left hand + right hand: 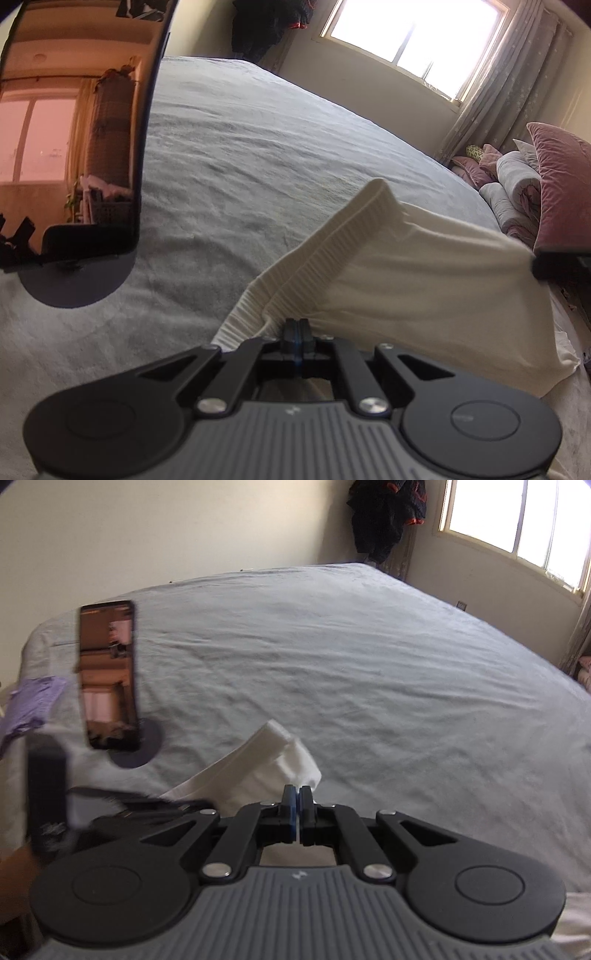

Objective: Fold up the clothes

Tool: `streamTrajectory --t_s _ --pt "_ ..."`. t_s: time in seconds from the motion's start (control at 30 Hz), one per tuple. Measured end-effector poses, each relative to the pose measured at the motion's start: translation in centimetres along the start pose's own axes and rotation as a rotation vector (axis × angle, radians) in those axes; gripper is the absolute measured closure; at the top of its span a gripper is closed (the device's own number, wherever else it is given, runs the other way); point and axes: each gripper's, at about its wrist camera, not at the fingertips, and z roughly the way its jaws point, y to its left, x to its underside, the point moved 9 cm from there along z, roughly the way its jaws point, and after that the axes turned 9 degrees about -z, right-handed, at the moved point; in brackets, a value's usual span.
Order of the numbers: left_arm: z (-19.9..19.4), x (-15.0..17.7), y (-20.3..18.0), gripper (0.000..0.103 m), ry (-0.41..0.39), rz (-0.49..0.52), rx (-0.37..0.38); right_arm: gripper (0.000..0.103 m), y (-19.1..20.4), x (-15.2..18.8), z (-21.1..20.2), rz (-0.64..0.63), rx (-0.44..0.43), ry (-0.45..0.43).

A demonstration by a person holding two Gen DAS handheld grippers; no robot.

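Ahead of both grippers spreads the grey bed. Stretched between them hangs the cream sweater, lifted off the sheet. Left gripper pinches its ribbed hem tight; right gripper is clamped on the other end.

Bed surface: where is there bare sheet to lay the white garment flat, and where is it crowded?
The grey sheet is bare across the middle and far side, from the phone on its stand to the window wall. Crowded spots: the near left corner with the phone and purple cloth, and the pillows and rolled bedding past the garment.
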Motion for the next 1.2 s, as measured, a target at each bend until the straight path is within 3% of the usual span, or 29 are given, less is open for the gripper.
streamTrajectory --t_s 0.23,0.47,0.57,0.67,0.7,0.73,0.77,0.83,1.03,1.1,1.2 --pt "0.0 -0.1 0.4 0.1 0.013 -0.032 0.02 0.102 5.2 4.1 -2.0 0.048 -0.108 0.015" --pt "-0.4 -0.1 0.2 0.1 0.028 -0.038 0.015 0.101 7.2 8.9 1.6 0.192 -0.165 0.09" --pt "-0.9 -0.2 0.4 0.101 0.044 -0.044 0.02 0.101 7.1 9.8 2.7 0.227 -0.177 0.075" --pt "-1.9 -0.1 1.1 0.1 0.071 -0.084 0.045 0.089 7.1 9.1 2.1 0.22 -0.183 0.051" --pt "-2.2 -0.1 1.2 0.1 0.082 -0.096 0.058 0.089 7.1 8.9 1.8 0.211 -0.181 0.041" --pt "-2.6 -0.1 1.4 0.1 0.092 -0.107 0.07 0.084 7.2 8.5 1.4 0.188 -0.169 0.028" --pt "-3.2 -0.1 1.7 0.1 0.1 -0.115 0.079 0.068 7.2 8.2 1.0 0.165 -0.157 0.016" --pt "-4.3 0.2 2.5 0.1 0.109 -0.12 0.095 0.048 7.5 7.3 0.2 0.107 -0.121 -0.031" --pt "-7.4 0.3 4.9 0.1 0.096 -0.146 0.123 0.048 10.0 4.9 1.0 -0.187 -0.018 -0.095" --pt "-8.0 0.3 5.4 0.1 0.095 -0.153 0.146 0.052 11.1 4.8 2.1 -0.335 0.02 -0.086" --pt "-8.0 0.5 5.6 0.1 0.108 -0.167 0.181 0.061 12.4 5.1 3.2 -0.516 0.003 -0.09"
